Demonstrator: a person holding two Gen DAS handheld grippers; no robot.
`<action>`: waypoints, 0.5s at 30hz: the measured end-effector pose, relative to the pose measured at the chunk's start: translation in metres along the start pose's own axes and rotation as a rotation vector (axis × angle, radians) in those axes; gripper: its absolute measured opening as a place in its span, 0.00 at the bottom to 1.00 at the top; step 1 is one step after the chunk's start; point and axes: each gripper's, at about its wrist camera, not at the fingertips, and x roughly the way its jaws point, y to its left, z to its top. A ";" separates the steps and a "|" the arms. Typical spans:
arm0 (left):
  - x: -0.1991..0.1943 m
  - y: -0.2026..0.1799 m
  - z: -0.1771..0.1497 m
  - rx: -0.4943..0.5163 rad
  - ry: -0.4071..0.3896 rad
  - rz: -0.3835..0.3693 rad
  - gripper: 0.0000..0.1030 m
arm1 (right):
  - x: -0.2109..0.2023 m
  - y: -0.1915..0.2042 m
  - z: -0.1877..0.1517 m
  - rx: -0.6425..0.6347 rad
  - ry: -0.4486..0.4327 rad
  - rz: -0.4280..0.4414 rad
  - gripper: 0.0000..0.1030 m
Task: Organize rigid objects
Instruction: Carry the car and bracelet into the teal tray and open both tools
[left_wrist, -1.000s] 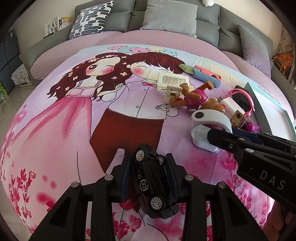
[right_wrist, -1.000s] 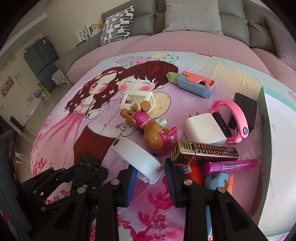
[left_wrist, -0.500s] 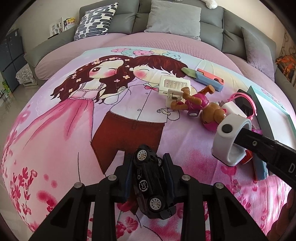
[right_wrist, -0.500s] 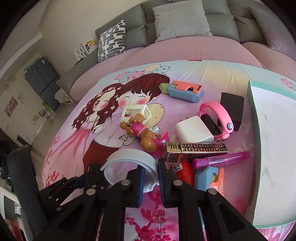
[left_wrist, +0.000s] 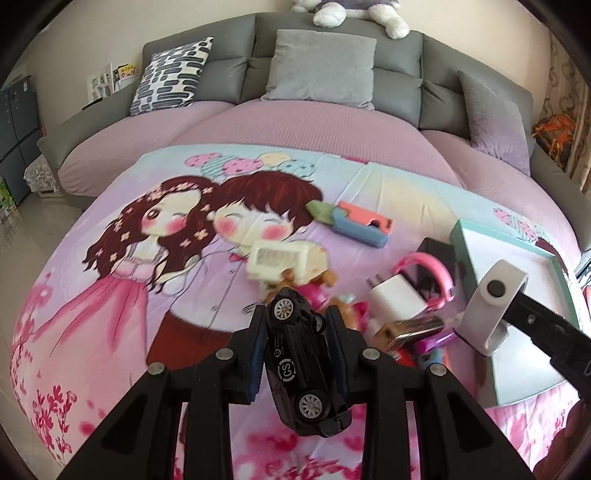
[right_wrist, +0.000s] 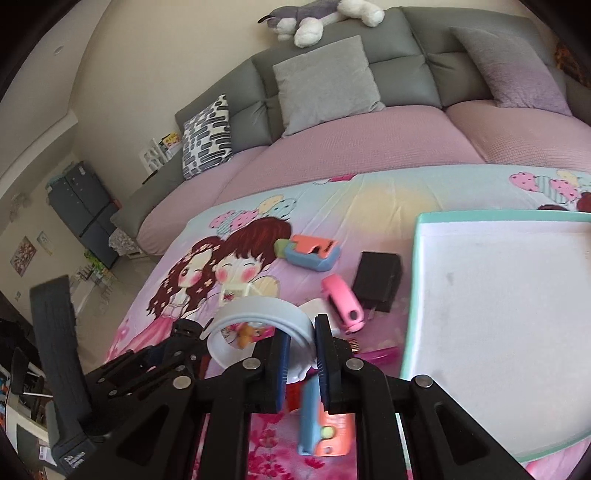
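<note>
The left gripper (left_wrist: 295, 334) has its jaws pinching a black toy car (left_wrist: 303, 369), lifted above the bed (left_wrist: 110, 277). The right gripper (right_wrist: 301, 354) has its jaws pressed on a white curved holder (right_wrist: 258, 317), raised near the edge of the teal-rimmed tray (right_wrist: 413, 280). The other toys lie in a pile beside the tray.
</note>
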 end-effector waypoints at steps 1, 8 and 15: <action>0.000 -0.012 0.005 0.016 -0.008 -0.015 0.32 | -0.004 -0.009 0.004 0.012 -0.012 -0.022 0.14; 0.007 -0.100 0.028 0.133 -0.027 -0.102 0.32 | -0.031 -0.086 0.021 0.129 -0.067 -0.172 0.14; 0.020 -0.166 0.040 0.228 -0.007 -0.141 0.32 | -0.058 -0.167 0.026 0.295 -0.091 -0.342 0.14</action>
